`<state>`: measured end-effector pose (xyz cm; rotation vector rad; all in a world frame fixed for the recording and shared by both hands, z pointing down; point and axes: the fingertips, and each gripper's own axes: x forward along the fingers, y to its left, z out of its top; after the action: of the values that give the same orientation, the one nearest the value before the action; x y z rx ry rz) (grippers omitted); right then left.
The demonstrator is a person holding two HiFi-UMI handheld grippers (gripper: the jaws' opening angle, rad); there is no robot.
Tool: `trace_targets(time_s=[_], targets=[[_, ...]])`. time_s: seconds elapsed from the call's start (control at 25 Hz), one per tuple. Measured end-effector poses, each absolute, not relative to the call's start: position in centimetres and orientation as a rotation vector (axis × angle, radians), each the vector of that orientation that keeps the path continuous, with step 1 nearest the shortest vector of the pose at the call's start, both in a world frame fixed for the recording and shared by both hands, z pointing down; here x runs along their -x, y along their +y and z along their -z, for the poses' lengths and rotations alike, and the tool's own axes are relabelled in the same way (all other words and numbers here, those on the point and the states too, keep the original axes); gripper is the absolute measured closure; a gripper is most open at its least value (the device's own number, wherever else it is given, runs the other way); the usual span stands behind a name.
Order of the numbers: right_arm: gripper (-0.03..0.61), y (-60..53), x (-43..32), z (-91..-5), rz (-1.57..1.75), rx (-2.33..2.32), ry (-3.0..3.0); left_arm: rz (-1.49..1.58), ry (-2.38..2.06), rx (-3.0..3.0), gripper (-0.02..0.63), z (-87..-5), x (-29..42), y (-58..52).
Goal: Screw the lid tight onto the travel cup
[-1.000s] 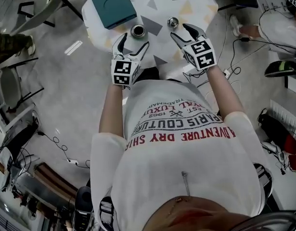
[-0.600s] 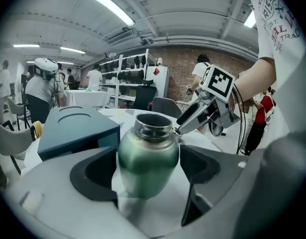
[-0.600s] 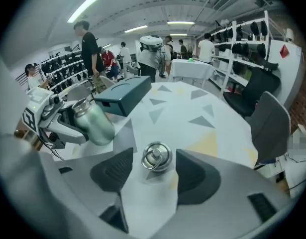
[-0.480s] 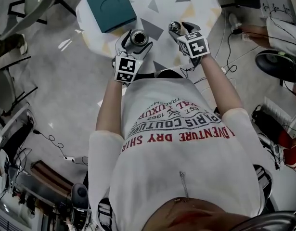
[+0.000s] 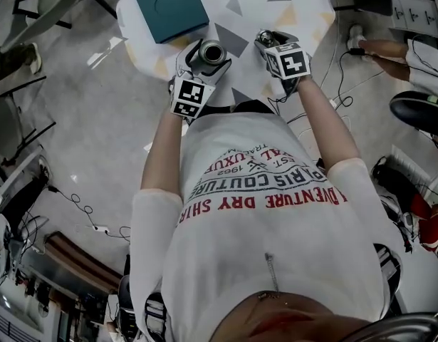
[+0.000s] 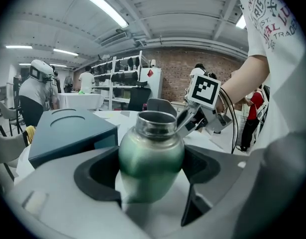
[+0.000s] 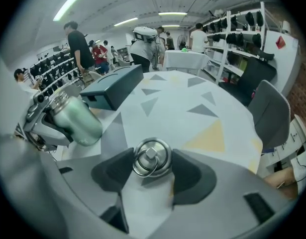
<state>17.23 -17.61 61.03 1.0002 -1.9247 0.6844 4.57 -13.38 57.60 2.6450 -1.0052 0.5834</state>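
Note:
The green travel cup (image 6: 151, 156), its steel mouth open, is between the jaws of my left gripper (image 6: 152, 169), whose pads press on both its sides. From above, the cup (image 5: 211, 51) shows near the table's front edge with the left gripper (image 5: 202, 61) around it. The steel lid (image 7: 152, 158) with its ring handle lies on the table between the pads of my right gripper (image 7: 153, 169). Those jaws stand wide, close to the lid's sides without squeezing it. The right gripper (image 5: 273, 43) is a short way to the right of the cup (image 7: 75, 119).
A teal box (image 5: 167, 2) lies at the table's far left, close behind the cup. The round white table (image 5: 293, 9) has grey and yellow triangles printed on it. A grey chair (image 7: 269, 114) stands to its right. People and shelves fill the background.
Both grippers came forward from the table's near edge. The left one closed around the cup; the right one moved over the lid, which has not shifted on the table.

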Motion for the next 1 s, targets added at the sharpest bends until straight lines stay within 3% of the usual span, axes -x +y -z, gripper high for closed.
trace_targets(time_s=[0.36, 1.0], targets=[[0.336, -17.1, -15.7, -57.6, -0.541, -0.871, -2.049, -0.571, -0.985, -2.652, 0.230, -57.8, -4.5, -13.2], [0.337, -11.8, -3.8, -47.5, -0.076, -0.009, -2.302, -0.582, -0.920, -2.642, 0.229, -57.8, -4.8, -13.0]])
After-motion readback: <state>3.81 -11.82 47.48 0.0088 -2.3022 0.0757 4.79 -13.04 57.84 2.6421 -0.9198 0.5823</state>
